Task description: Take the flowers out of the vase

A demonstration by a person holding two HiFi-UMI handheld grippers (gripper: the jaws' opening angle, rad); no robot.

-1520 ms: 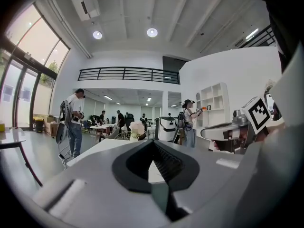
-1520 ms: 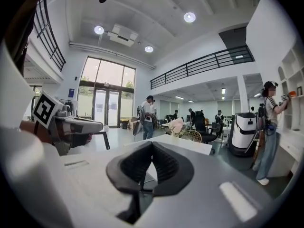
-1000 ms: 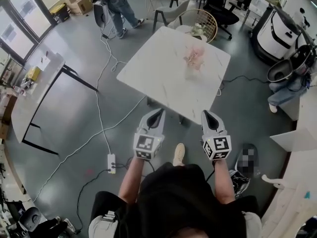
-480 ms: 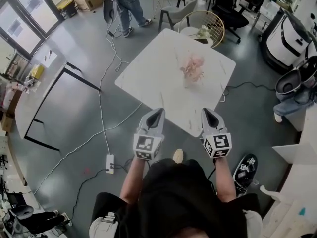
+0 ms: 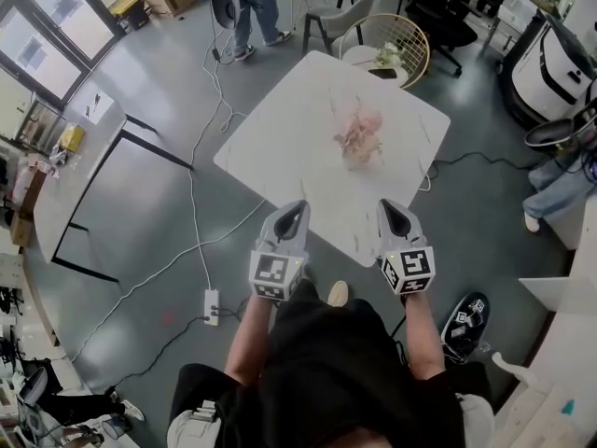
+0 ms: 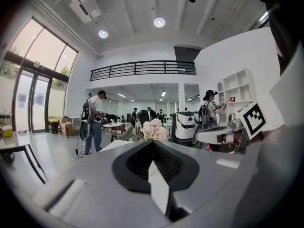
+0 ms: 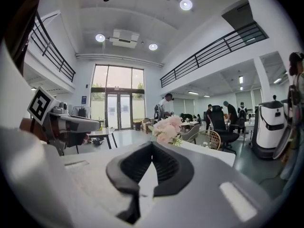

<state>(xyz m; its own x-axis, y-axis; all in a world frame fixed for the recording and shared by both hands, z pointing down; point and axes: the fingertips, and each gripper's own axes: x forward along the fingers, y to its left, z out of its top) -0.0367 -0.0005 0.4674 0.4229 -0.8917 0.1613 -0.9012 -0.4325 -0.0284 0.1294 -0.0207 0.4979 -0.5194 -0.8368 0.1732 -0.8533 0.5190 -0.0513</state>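
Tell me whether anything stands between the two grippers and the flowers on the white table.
Nothing visible does. The flowers stand near the middle of the table, and only bare tabletop lies between them and the left gripper and right gripper, both by its near edge with tongs shut and empty.

bunch of pale pink flowers standing upright in a clear-looking vase, toward the right side of the white table
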